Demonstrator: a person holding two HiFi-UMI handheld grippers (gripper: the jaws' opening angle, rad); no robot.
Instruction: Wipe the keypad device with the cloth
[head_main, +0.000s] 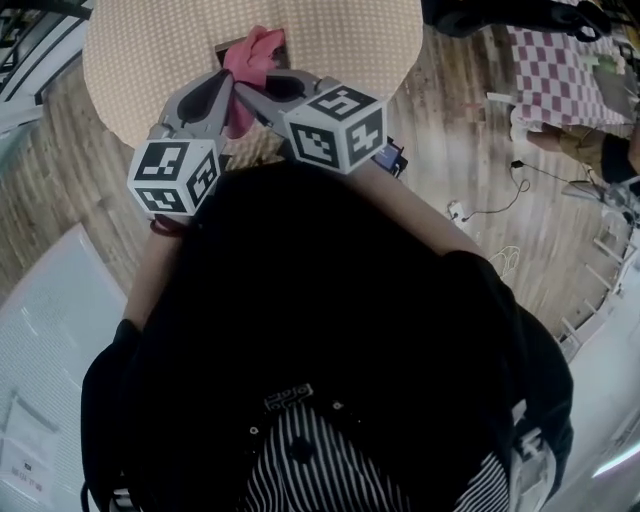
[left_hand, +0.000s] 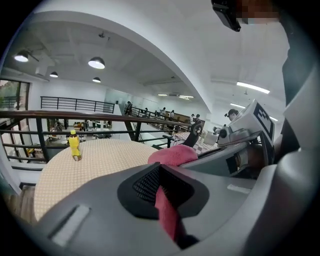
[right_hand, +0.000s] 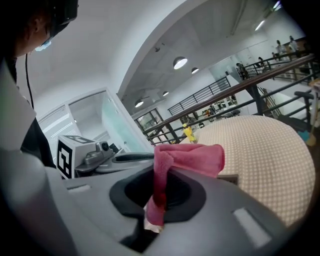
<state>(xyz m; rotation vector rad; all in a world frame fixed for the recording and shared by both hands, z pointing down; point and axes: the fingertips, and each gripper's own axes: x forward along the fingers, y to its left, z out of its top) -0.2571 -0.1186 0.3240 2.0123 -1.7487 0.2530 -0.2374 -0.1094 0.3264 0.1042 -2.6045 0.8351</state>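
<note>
A pink cloth (head_main: 256, 54) is held over the near edge of the round table, with both grippers shut on it. My left gripper (head_main: 226, 102) pinches a strip of the cloth (left_hand: 167, 214) between its jaws. The rest of the cloth bunches just ahead of the jaws. My right gripper (head_main: 252, 92) clamps another fold of the cloth (right_hand: 186, 158), which stands up from its jaws (right_hand: 160, 198). A dark flat corner of what looks like the keypad device (head_main: 224, 47) shows under the cloth; most of it is hidden.
The round table (head_main: 140, 60) has a beige dotted cover. A small yellow bottle (left_hand: 74, 145) stands at its far side. A dark railing (left_hand: 75, 118) runs behind the table. On the wooden floor lie cables (head_main: 480, 208). A checked-cloth table (head_main: 560, 70) stands at right.
</note>
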